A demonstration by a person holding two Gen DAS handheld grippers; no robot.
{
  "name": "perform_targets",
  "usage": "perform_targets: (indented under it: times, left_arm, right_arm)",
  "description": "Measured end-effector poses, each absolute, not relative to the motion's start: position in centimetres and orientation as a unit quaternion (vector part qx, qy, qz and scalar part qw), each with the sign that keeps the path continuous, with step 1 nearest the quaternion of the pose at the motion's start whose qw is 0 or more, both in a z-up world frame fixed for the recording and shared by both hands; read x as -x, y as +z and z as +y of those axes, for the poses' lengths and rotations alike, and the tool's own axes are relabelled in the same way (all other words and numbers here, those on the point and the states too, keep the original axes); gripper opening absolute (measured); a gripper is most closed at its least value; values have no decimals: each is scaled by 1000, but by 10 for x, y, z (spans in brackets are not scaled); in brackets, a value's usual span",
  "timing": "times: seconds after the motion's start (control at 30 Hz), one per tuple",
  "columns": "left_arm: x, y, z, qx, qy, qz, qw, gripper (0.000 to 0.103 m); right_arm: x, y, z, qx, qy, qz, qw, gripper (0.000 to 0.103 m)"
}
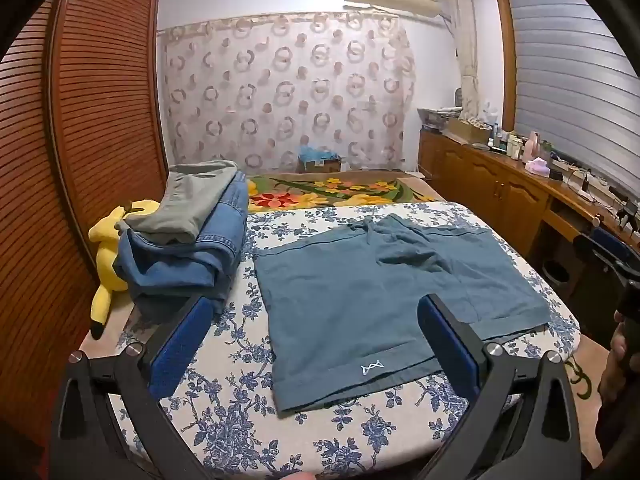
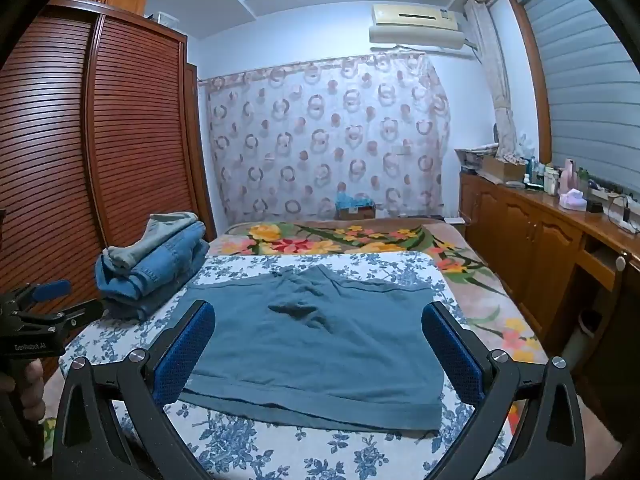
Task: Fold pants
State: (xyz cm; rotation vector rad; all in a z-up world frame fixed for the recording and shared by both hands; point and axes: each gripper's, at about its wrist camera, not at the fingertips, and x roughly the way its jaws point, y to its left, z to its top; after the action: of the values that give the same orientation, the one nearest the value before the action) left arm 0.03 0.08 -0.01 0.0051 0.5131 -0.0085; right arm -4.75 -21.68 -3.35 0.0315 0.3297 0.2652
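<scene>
Bed: we see its blue floral sheet filling the lower frame.
Pants: teal, spread flat at centre of the bed.
Folded stack: jeans and grey cloth, left of the pants, apart.
Plush toy: yellow, far left.
Left gripper: released, empty, above the near hem.
Right gripper: released, empty, over the pants.

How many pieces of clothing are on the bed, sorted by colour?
Teal: 1, the shorts spread flat on the floral sheet.
Denim blue: 2 visible in the folded stack, possibly more.
Grey: 1, the folded garment on top.
Total: 4 that I can tell.
</scene>
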Motion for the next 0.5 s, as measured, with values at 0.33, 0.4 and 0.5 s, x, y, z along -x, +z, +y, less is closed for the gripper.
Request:
perform_targets:
  times: [0.33, 0.4, 0.5]
  left_arm:
    - [-2, 4, 1, -5, -3, 250, 968, 103]
    - [0, 8, 2, -5, -3, 249, 968, 103]
    - [5, 12, 3, -5, -3, 248, 969, 103]
  right_arm:
    - [50, -32, -211, -10, 133, 159, 978, 103]
    - [50, -32, -208, -10, 133, 159, 978, 103]
    - [50, -34, -213, -14, 135, 158, 978, 103]
